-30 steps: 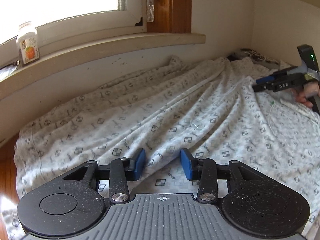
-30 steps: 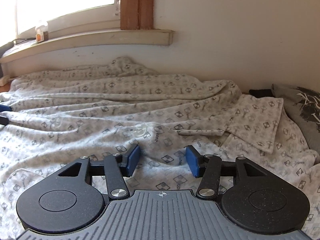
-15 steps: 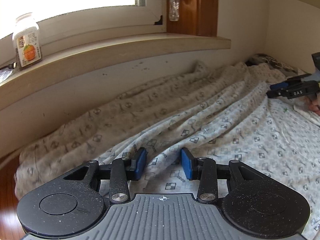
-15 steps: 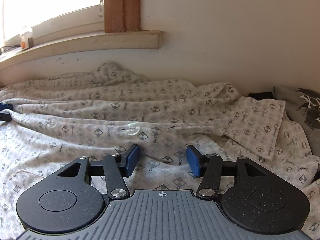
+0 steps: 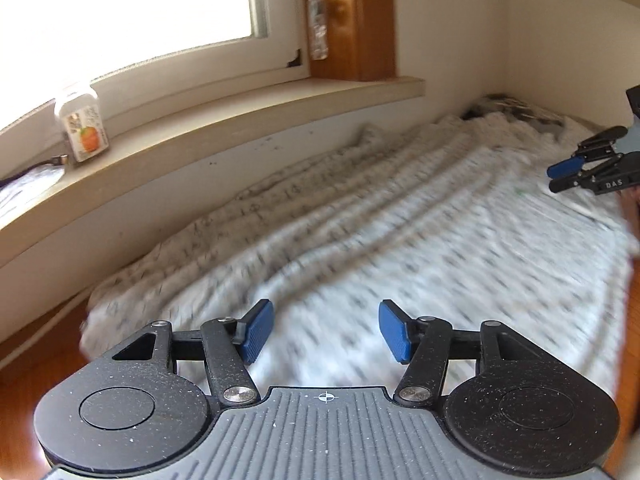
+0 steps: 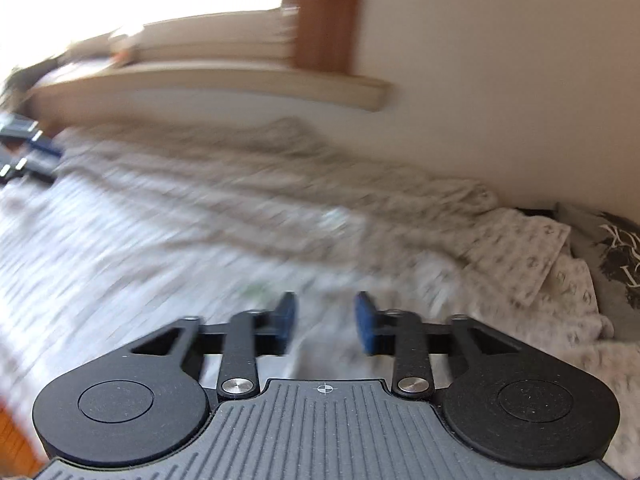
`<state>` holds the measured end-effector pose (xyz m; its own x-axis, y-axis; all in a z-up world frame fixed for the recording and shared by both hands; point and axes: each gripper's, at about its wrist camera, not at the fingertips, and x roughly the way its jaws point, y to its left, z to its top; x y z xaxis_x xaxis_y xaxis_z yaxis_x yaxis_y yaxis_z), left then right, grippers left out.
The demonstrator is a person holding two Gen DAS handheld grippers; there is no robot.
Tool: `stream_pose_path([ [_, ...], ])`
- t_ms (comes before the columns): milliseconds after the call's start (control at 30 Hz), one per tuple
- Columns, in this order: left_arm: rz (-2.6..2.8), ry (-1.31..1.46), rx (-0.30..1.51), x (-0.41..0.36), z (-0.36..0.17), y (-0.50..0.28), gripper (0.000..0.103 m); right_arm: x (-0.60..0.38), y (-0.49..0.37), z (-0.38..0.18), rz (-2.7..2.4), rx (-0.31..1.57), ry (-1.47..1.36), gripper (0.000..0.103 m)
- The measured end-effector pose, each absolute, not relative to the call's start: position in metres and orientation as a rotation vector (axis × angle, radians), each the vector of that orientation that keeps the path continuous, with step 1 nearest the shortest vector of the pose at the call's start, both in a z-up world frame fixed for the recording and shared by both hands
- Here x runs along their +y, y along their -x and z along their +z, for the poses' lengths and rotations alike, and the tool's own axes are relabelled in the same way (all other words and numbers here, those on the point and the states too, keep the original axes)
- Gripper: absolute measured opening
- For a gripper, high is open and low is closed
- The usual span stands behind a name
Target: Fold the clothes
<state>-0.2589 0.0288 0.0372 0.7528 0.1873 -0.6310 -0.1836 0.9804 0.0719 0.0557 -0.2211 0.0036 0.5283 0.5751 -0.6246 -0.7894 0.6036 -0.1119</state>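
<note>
A white garment with a small dark print lies spread and wrinkled along the wall, blurred by motion. My left gripper hangs just above its near edge. Its jaws are opening wide and nothing is between the blue pads. In the right wrist view the same garment fills the middle. My right gripper is closing over it, with blurred cloth in the narrowing gap and the pads still apart. The right gripper also shows at the right edge of the left wrist view, and the left gripper at the far left of the right wrist view.
A window sill runs above the garment, with a small bottle on it. A dark printed cloth lies at the far right by the wall. Wooden floor shows at the left.
The left jaws have spread wide and let go of the fold they held, and the gripper has lifted. The right jaws have narrowed and that gripper has rolled. Both views are now blurred.
</note>
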Motion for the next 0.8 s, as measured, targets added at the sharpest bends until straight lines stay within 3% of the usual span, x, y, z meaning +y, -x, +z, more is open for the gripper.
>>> stream_pose_path([
  [167,0.142,-0.002,0.714,-0.003,0.046,0.316,0.058,-0.246,0.003,0.023,0.974,0.582,0.491,0.029],
  [333,0.101,-0.031,0.775,-0.032,0.048,0.357,0.028,-0.245,0.039,0.027,1.048,0.605,0.621,0.029],
  [367,0.088,-0.036,0.786,-0.036,0.048,0.362,0.026,-0.242,0.041,0.026,1.061,0.611,0.648,0.029],
  [800,0.008,-0.1,0.892,-0.058,0.045,0.402,0.031,-0.221,0.038,0.02,1.096,0.673,0.776,0.03],
])
